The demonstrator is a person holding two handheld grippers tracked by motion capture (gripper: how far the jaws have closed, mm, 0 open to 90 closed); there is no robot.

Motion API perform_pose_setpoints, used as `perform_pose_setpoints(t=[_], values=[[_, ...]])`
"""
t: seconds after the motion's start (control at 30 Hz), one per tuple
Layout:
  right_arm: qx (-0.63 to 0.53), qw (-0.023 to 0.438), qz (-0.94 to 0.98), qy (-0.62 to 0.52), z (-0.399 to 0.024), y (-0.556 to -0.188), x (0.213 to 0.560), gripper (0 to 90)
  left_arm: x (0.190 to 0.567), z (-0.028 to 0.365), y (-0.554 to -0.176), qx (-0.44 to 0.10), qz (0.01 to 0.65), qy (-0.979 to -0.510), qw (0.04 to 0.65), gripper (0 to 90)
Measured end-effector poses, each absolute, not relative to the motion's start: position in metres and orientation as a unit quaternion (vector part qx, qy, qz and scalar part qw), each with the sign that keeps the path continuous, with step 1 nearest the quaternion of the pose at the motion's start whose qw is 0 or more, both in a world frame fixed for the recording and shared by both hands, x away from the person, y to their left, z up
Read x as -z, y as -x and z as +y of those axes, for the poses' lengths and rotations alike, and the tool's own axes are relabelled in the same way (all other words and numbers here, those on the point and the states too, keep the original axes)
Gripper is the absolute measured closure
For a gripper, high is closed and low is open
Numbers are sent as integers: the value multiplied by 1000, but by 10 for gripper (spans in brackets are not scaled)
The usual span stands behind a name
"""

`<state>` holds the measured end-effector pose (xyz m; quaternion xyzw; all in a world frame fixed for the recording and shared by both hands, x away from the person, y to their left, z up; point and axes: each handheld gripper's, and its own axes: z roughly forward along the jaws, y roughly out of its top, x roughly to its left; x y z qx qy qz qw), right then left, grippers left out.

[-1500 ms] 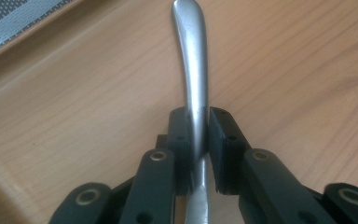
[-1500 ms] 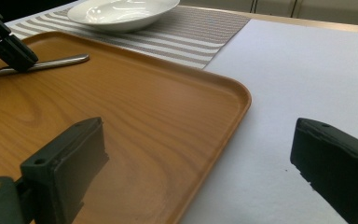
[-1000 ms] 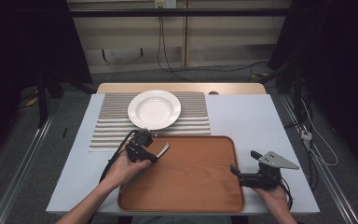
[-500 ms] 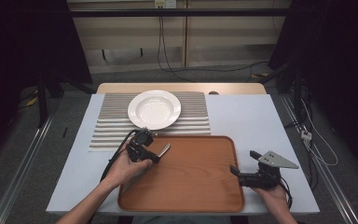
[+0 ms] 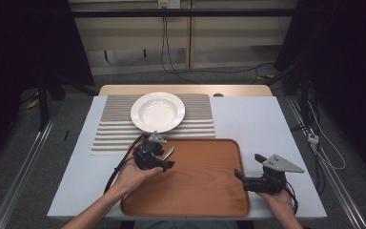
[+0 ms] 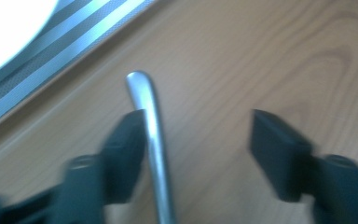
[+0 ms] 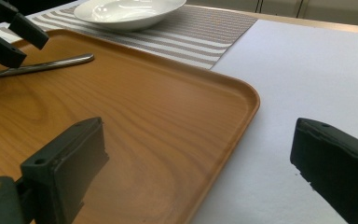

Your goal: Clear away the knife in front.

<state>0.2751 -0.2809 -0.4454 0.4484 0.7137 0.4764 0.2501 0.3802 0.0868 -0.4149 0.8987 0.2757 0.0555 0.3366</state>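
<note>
Left gripper [image 5: 166, 159] over near-left corner of wooden tray [image 5: 205, 191]; jaws have just been opening, now parted; metal utensil handle [image 6: 151, 140] lies between them on tray, touching one pad, other pad well clear; not gripped; white plate [image 5: 157, 111] on striped mat [image 5: 198, 119] beyond tray's far edge; right gripper [image 5: 238, 174] at tray's right rim, jaws spread wide, straddling rim, nothing held.

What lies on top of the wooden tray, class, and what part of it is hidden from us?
On the wooden tray lies one metal utensil handle, between the left gripper's jaws, which have just been opening. Its working end is covered by the gripper, so I cannot tell which kind of utensil it is.
</note>
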Motion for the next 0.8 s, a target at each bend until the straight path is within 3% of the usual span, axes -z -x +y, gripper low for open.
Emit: perform_pose_setpoints(t=[0.1,0.23,0.4,0.8], values=[[-478,250,712,-450,-282,-274,445,32,417,84,-377,-27,254,-902,348,638],[-478,252,712,-448,-282,-273,444,32,423,80,-378,-33,251,-910,328,697],[-477,251,713,-448,-281,-273,444,32,431,81,-383,-46,257,-918,298,893],[-478,252,713,-447,-281,-272,444,32,431,85,-385,-77,263,-920,281,900]])
